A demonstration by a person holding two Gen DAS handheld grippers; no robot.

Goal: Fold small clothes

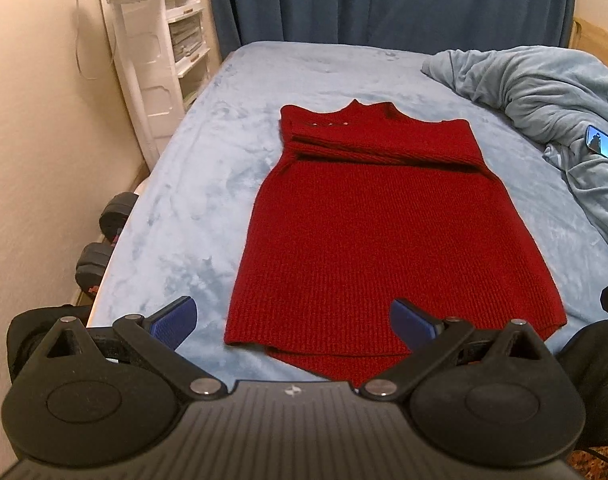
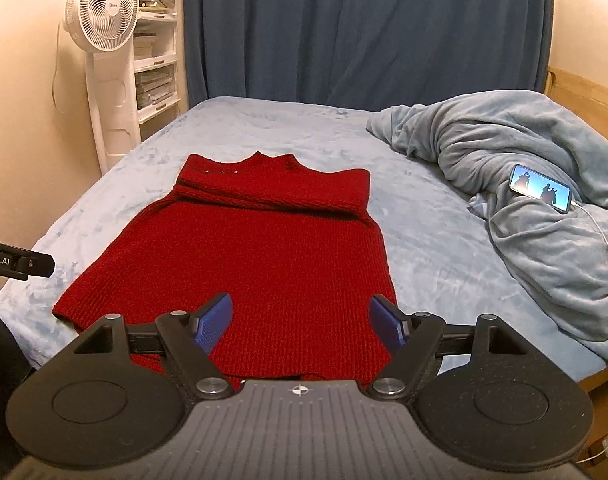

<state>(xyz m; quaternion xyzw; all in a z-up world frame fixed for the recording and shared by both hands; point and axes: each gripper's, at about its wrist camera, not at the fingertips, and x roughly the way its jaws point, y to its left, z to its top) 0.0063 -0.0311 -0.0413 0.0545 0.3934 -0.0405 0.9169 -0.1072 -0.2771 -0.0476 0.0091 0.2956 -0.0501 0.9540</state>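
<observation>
Both grippers, left gripper (image 1: pixel 291 322) and right gripper (image 2: pixel 299 322), hung with jaws spread, nothing between the pads. Red knit sweater (image 2: pixel 239 256) lay flat on the bed (image 2: pixel 432 248) just ahead and below them, sleeves folded across its chest. Left of the right gripper, a black bar (image 2: pixel 17 264) read "obot.AI".

One red knitted garment (image 2: pixel 239 256) lies ahead of two hand-held grippers, left (image 1: pixel 293 322) and right (image 2: pixel 299 320). Further off are one blanket (image 2: pixel 524 184), one phone (image 2: pixel 540 188), one fan (image 2: pixel 101 12) and two dumbbells (image 1: pixel 103 236).
</observation>
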